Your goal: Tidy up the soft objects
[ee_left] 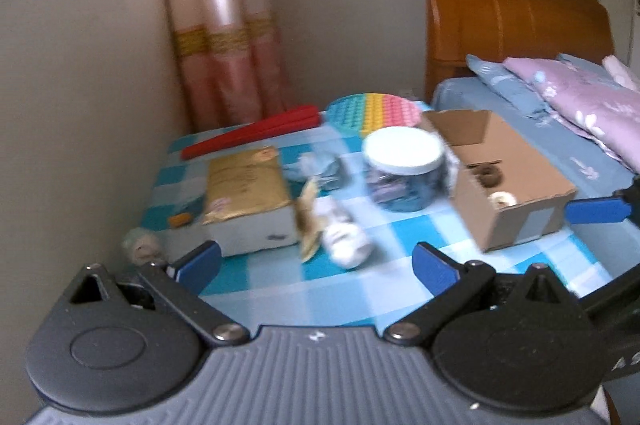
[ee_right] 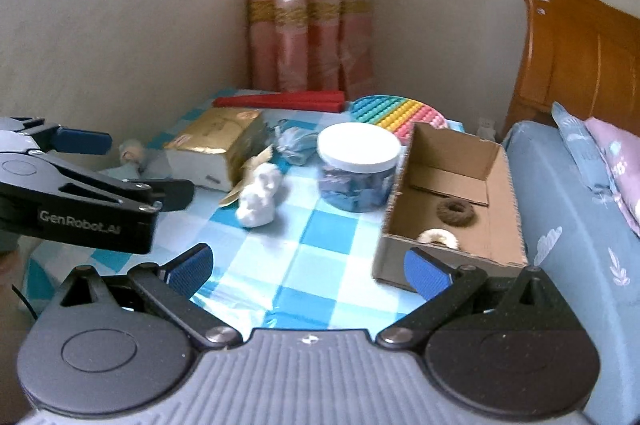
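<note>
Currently both claws hover empty over the checkered surface (ee_right: 304, 265), the left claw (ee_left: 316, 263) and right claw (ee_right: 308, 267) each spread wide. A white soft toy (ee_right: 260, 199) lies near the middle, left of the cardboard box (ee_right: 500, 193) already holding two plush rings. Judging by this, the toy goes next: one claw must drop onto it and pinch gently

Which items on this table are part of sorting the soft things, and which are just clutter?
Job:
cardboard box
brown ring and cream ring, already in the box
white soft toy
blue-grey soft lump

Clutter:
jar
gold box
red case
rainbow bubble mat
</note>
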### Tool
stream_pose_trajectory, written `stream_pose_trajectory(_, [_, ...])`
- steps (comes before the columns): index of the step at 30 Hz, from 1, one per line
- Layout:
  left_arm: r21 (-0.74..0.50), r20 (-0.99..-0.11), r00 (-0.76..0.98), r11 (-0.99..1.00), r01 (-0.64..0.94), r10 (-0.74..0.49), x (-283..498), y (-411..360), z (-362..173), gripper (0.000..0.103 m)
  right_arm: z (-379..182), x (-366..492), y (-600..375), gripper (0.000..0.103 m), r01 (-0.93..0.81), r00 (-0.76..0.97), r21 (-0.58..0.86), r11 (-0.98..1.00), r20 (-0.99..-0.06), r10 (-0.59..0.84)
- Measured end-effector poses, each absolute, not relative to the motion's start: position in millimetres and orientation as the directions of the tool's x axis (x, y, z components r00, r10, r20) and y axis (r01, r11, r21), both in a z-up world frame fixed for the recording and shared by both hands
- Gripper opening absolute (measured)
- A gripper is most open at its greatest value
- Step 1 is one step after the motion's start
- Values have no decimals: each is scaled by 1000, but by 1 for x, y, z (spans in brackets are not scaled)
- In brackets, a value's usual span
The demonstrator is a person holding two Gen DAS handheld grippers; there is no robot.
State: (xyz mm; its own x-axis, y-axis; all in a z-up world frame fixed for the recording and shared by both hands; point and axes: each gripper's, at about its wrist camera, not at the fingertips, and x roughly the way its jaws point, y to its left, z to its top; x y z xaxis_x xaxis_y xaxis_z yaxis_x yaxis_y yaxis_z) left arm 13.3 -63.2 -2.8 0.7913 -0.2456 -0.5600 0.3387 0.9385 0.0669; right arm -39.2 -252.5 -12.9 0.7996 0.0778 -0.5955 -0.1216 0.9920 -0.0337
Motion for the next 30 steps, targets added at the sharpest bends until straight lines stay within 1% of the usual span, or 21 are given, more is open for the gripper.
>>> stream_pose_trajectory(5, [-9,-589,776,962,273,-226,21,-29,-26,101,-18,-34,-234,103,-150,782,-60,987,-618,81])
stream_pose_trajectory(7, [-18,-599,774,969,247,-208,23,-18,-37,101,-24,-32,-228,103,-166,770,-66,984,-632,88])
stream_pose_trajectory(12, [18,-613,779,983,180,-132,31,-2,-55,101,-40,-21,-215,103,-233,736,-68,970,-664,130])
stream_pose_trajectory(17, [20,-598,796,991,129,-91,48,11,-61,102,-59,-8,-203,103,-296,686,-59,953,-707,170])
stream_pose_trajectory(21, [13,-605,793,995,99,-71,65,17,-69,101,-68,2,-196,103,-319,664,-41,947,-722,193])
stream_pose_trajectory(26, [42,-611,791,997,62,-23,88,24,-76,101,-75,13,-194,103,-341,644,-14,940,-732,223])
stream_pose_trajectory(30, [41,-607,795,999,35,-3,107,31,-78,101,-81,24,-194,103,-341,632,-8,940,-742,223])
